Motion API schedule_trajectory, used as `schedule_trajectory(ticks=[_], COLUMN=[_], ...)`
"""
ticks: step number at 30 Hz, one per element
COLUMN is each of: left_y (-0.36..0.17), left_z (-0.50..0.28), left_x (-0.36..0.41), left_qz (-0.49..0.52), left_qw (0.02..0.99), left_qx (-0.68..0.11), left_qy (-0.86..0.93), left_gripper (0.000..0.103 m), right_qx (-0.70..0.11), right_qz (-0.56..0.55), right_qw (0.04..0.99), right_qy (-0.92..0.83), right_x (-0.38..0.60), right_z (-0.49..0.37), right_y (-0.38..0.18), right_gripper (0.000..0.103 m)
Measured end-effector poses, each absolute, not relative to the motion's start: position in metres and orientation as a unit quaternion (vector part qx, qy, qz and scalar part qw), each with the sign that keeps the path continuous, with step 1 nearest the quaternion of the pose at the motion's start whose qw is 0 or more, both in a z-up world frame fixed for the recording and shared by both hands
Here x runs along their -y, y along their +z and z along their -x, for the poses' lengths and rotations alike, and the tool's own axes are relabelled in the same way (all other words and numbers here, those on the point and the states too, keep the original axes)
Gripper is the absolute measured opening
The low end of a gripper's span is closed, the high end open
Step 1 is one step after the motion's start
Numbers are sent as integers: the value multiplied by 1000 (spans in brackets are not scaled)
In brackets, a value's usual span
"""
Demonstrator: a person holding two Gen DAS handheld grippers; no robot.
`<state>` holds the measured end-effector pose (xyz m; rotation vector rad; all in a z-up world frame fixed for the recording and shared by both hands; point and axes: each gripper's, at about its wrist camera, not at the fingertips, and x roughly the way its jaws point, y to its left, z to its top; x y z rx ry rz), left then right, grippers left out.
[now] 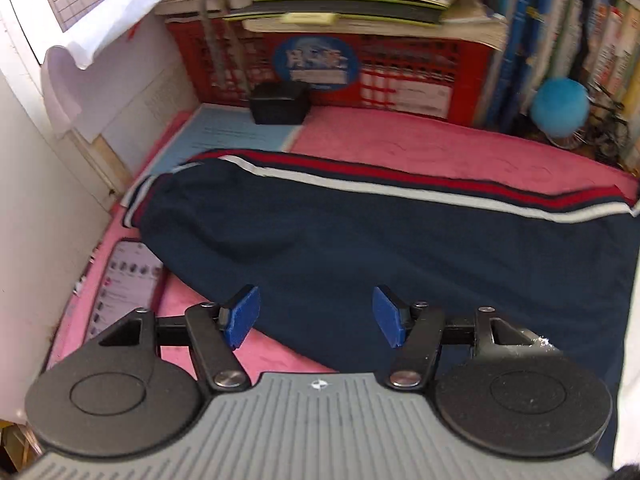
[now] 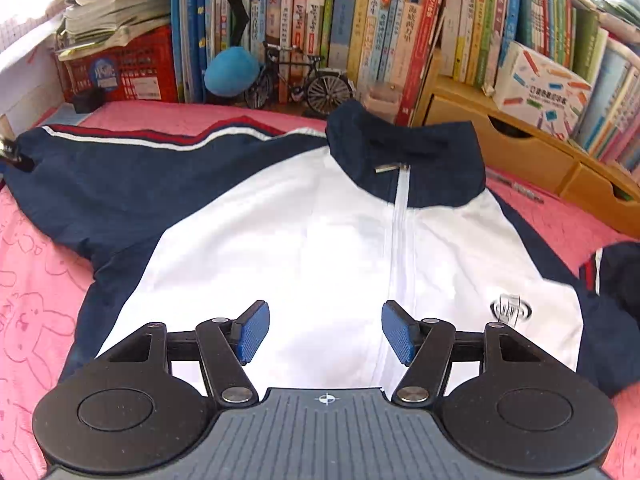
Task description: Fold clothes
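Below both open grippers' fingers (image 2: 254,332), the jacket (image 2: 304,240) lies flat, ungripped.

red crate (image 1: 400,76), phone (image 1: 124,284), model bicycle (image 2: 304,80), books (image 2: 360,20)

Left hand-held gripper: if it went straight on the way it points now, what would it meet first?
Most likely the navy sleeve of the jacket, spread on the pink blanket. The left hand-held gripper is open with nothing between its pads, angled down at that fabric. Depth is unclear.
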<state>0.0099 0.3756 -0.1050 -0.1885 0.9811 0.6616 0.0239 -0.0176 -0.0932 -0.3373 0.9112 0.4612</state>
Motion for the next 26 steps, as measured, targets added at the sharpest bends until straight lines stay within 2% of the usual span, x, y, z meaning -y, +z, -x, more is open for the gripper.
schedule_trajectory(ticks=[2, 3, 5, 10, 12, 14, 15, 16, 17, 19, 24, 26], left_y=[-103, -104, -113, -138, -145, -147, -147, -146, -144, -133, -94, -94], left_z=[-10, -13, -23, -31, -34, -37, -38, -38, -37, -35, -25, -27], left_x=[-413, -426, -441, -477, -483, -483, -482, -481, -479, -475, -463, -465], left_qz=[82, 77, 68, 70, 74, 80, 79, 75, 69, 51, -27, -55], left_qw=[820, 814, 802, 795, 800, 812, 817, 822, 827, 841, 868, 862], left_qx=[-454, -454, -463, -479, -479, -471, -466, -461, -452, -427, -337, -338], left_qy=[339, 353, 370, 365, 354, 335, 329, 327, 325, 327, 364, 374], left_gripper=[65, 72, 78, 83, 81, 56, 37, 30, 19, 13, 13, 13], right_qx=[-446, -453, -466, -472, -471, -470, -470, -471, -471, -471, -465, -464], right_qz=[163, 162, 160, 168, 176, 180, 180, 179, 179, 179, 177, 172], right_qw=[858, 856, 853, 850, 850, 849, 850, 850, 850, 850, 854, 855], right_qy=[197, 188, 172, 160, 161, 158, 157, 156, 155, 154, 155, 155], right_x=[12, 8, 0, -26, -36, -45, -48, -51, -54, -60, -69, -71], right_z=[-6, 2, 15, 33, 35, 35, 34, 33, 32, 29, 19, 15], right_y=[-98, -99, -103, -101, -99, -97, -96, -96, -96, -95, -93, -94], right_gripper=[65, 65, 65, 65, 65, 66, 66, 66, 66, 66, 66, 67])
